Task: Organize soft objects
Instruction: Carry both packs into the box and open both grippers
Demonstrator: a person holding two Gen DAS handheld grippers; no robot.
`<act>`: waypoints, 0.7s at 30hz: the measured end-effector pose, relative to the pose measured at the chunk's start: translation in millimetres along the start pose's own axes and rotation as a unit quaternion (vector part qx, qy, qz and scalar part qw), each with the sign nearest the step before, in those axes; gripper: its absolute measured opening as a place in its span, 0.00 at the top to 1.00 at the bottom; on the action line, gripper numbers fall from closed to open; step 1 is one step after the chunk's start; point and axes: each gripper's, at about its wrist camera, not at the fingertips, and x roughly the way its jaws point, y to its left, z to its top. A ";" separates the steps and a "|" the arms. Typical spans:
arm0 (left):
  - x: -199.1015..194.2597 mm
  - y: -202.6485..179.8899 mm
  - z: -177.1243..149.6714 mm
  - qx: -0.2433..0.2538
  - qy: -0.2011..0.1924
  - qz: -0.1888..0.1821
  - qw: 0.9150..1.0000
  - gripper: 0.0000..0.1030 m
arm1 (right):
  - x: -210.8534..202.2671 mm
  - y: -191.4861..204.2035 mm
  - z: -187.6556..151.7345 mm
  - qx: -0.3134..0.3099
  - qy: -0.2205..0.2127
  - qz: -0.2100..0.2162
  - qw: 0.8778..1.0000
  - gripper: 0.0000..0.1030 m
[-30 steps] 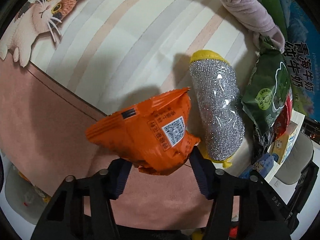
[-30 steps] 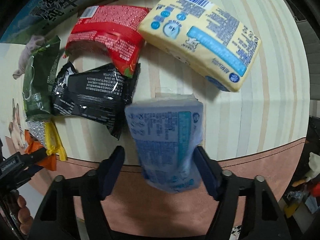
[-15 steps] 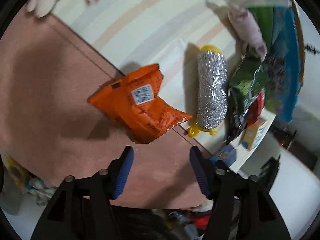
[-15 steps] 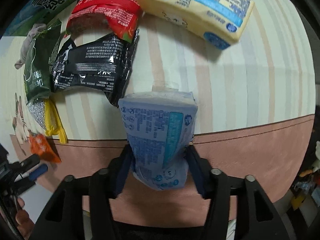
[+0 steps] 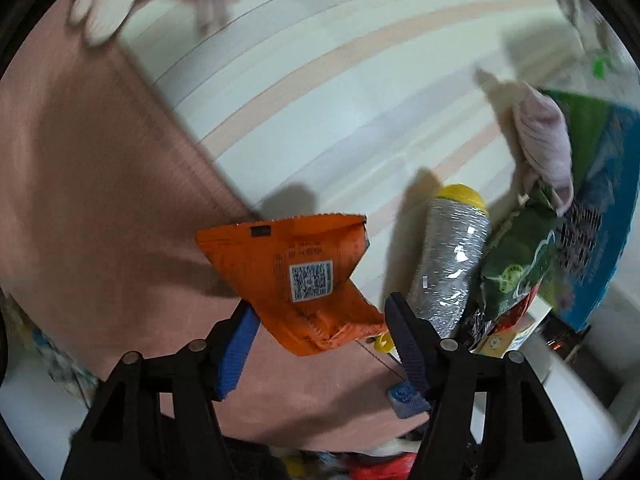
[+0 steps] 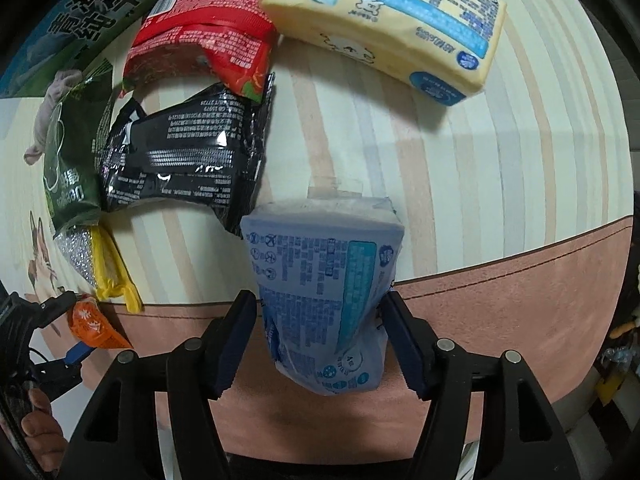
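The left gripper stands with jaws apart after just opening, an orange snack packet lying between its fingertips on the pink border of the tablecloth; no pad is seen pressing it. The right gripper has likewise just been widening, its pads loose on either side of a pale blue tissue pack resting across the line where stripes meet border. Beyond them lie a silver scourer, a green bag, a black packet, a red packet, a yellow tissue pack and a pink cloth. Both released items sit on the near border; a pad catching the slick film on withdrawal would likely drag either toward the table's edge. The orange packet shows a QR code, the red a barcode; both tissue packs carry a circled 4; the green bag reads "Dee", the rest unclear; the carton behind reads 纯牛奶
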 end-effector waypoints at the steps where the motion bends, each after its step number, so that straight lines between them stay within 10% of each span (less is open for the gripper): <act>1: -2.0 -12.0 -0.2 0.032 -0.013 0.026 0.999 0.48 | 4.5 0.7 6.8 0.000 -0.001 -0.002 1.000 0.43; 11: -12.6 -63.5 -20.0 0.242 -0.089 0.175 0.950 0.69 | -15.3 -1.3 -18.0 -0.018 -0.018 -0.012 1.000 0.64; 21: -90.4 -88.3 -100.4 0.353 -0.119 0.131 0.919 0.69 | -94.5 21.0 -76.3 -0.036 -0.070 0.058 0.995 0.67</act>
